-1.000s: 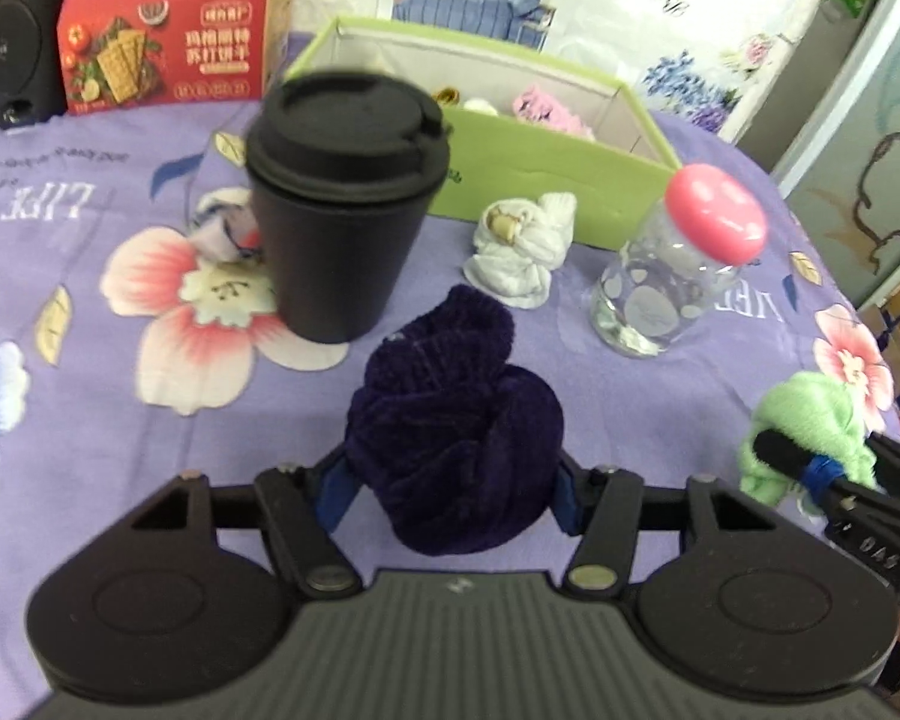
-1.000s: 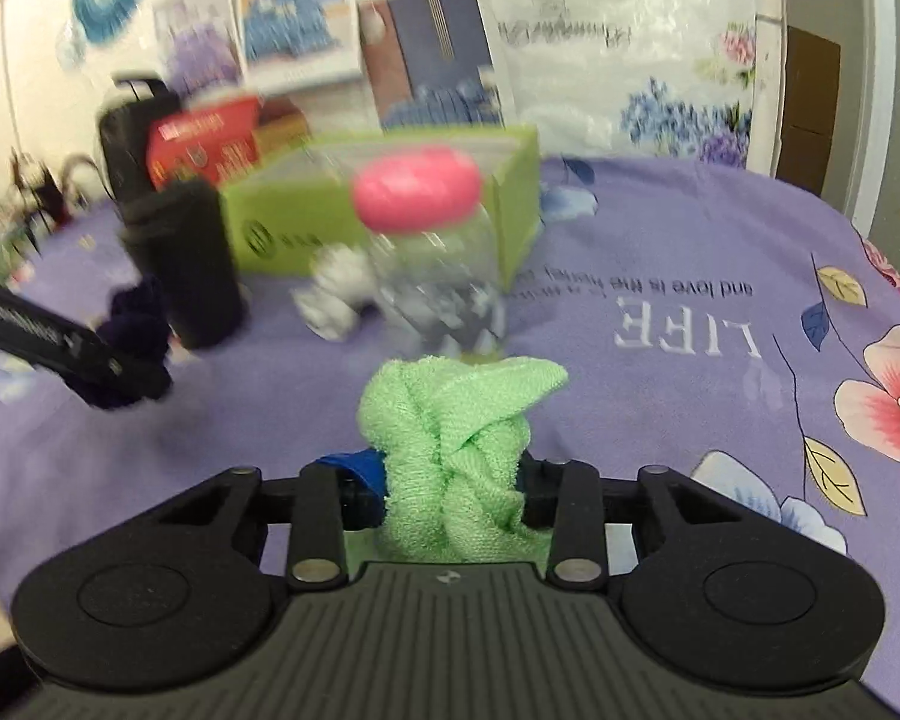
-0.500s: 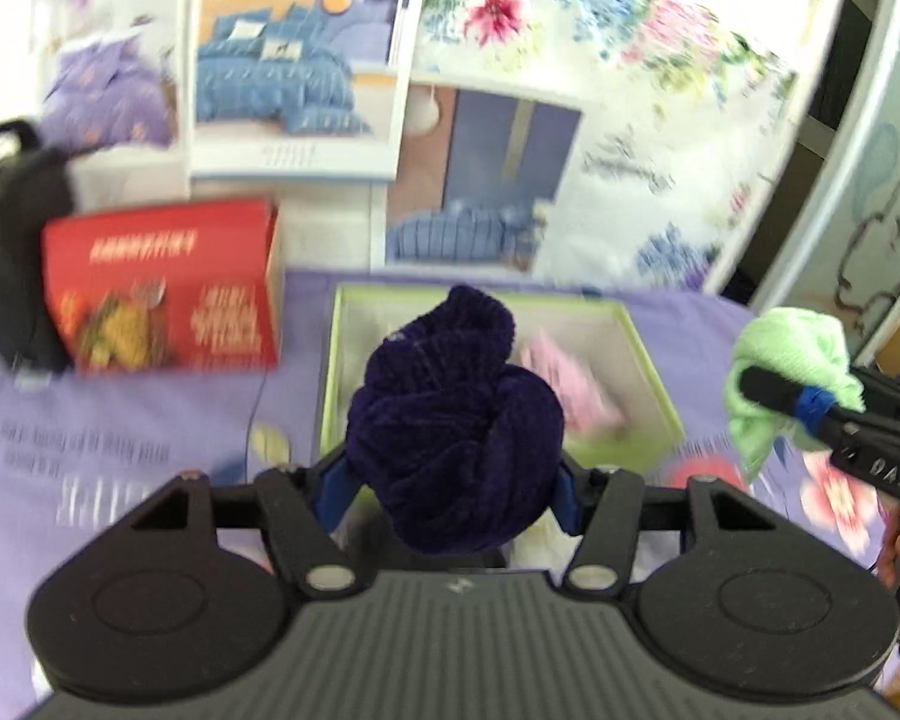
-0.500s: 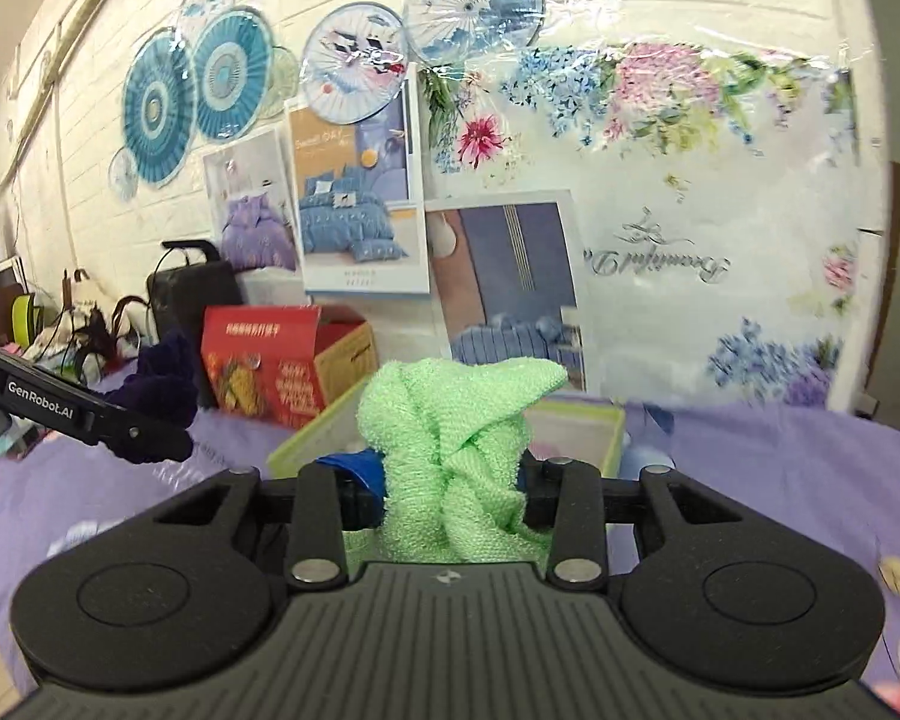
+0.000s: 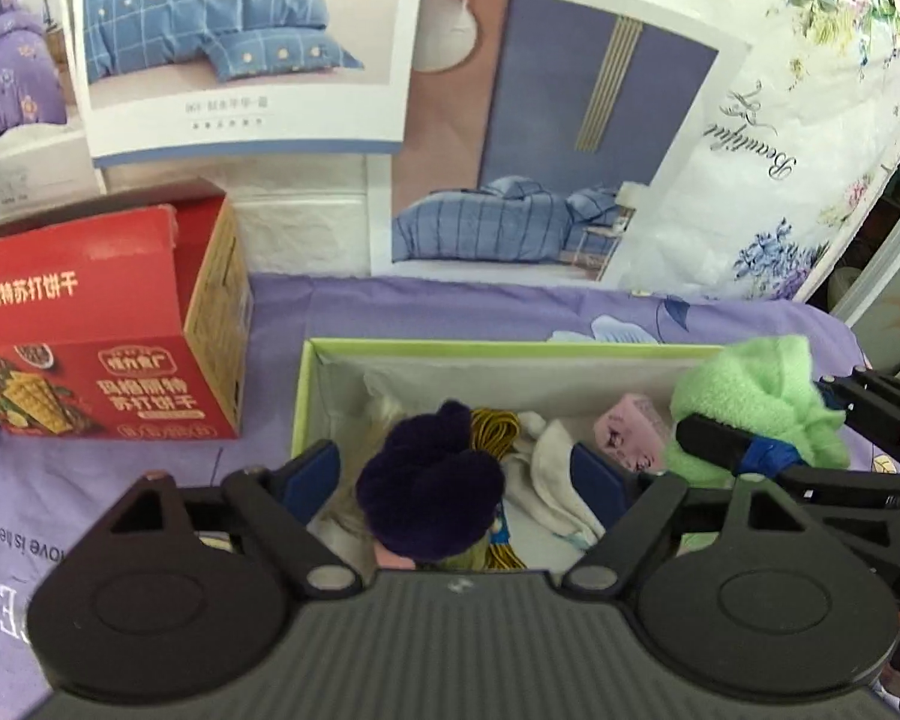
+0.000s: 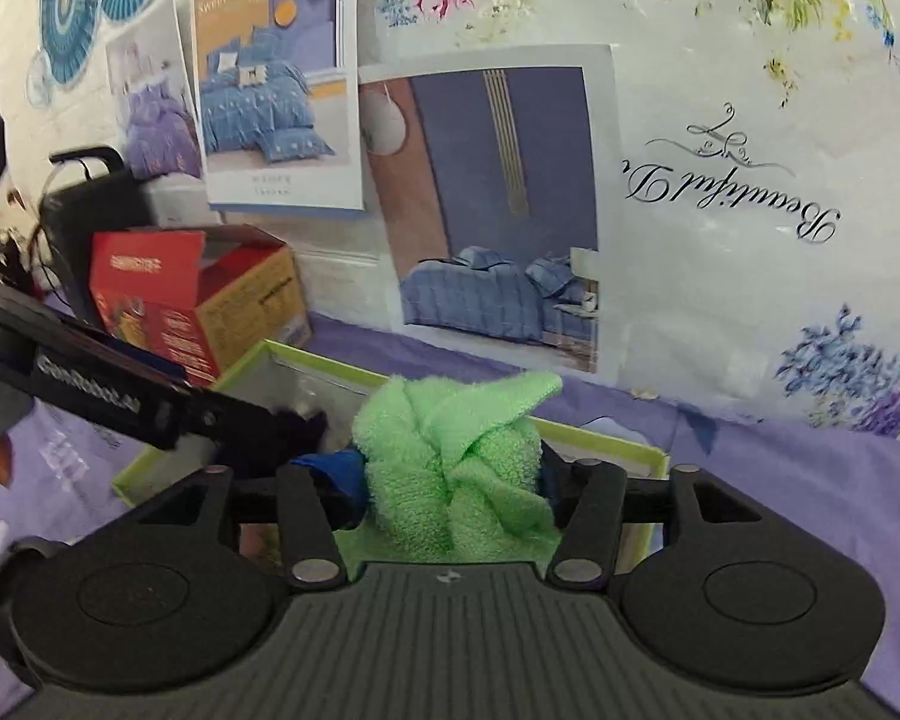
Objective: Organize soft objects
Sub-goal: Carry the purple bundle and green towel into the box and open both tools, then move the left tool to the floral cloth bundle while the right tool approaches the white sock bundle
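Over the green box [image 5: 510, 350], the left claw [image 5: 456, 474] has just been opening, its pads clear of the dark purple cloth ball [image 5: 429, 498] dropping inside; the right claw [image 6: 450, 480], also just widening, still touches the green cloth ball [image 6: 450, 456]. Beyond the box stands a red cracker carton [image 5: 96, 348].

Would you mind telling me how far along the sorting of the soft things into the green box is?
Done: a pink piece, white cloths and a yellow cord lie in the green box. In hand: the left tongs have just opened off the navy bundle; the right tongs, also opening, have the green towel between them. Left: dropping that towel.
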### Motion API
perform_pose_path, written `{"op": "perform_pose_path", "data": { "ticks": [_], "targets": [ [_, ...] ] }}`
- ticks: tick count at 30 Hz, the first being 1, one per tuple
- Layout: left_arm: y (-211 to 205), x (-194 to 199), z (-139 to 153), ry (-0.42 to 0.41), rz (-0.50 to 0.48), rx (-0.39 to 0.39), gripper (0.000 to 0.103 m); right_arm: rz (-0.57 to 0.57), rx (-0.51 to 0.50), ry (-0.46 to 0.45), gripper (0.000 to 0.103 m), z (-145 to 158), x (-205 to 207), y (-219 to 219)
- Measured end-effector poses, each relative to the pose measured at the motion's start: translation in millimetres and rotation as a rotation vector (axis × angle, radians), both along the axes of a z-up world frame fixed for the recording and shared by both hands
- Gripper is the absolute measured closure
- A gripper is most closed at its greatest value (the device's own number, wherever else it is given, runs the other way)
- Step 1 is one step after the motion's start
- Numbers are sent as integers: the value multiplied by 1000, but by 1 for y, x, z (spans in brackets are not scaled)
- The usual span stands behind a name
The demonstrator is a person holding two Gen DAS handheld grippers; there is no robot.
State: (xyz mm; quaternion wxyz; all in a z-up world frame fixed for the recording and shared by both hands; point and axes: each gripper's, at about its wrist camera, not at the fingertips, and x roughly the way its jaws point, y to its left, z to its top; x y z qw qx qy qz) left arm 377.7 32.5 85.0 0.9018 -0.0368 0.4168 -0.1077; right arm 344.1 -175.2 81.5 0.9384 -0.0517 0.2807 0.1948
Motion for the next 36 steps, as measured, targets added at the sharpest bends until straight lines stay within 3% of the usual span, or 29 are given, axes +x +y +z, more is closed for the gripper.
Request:
{"op": "perform_pose_path", "data": {
  "ticks": [5, 11, 12, 14, 20, 24, 29, 36],
  "targets": [
    [1, -12, 4, -22, -1, 35, 21, -5, 68, 15, 52, 6, 0, 0],
    [14, -40, 18, -49, -3, 50, 20, -6, 45, -20, 45, 23, -28, 2],
    [19, -47, 22, -62, -3, 59, 20, -8, 50, -29, 44, 27, -34, 0],
    [33, -62, 31, -92, 10, 78, 5, -13, 58, -47, 43, 33, -50, -5],
    [89, -110, 36, -122, 103, 69, 6, -49, 99, -80, 41, 34, -102, -20],
    [124, -139, 16, -95, 160, 50, 6, -63, 129, -75, 40, 20, -141, -20],
    [156, -164, -31, -2, 217, 1, 6, -62, 160, -30, 40, -10, -185, -10],
    [173, -158, -85, 122, 262, -33, 6, -84, 226, 131, 39, -75, -221, 8]
  ]
}}
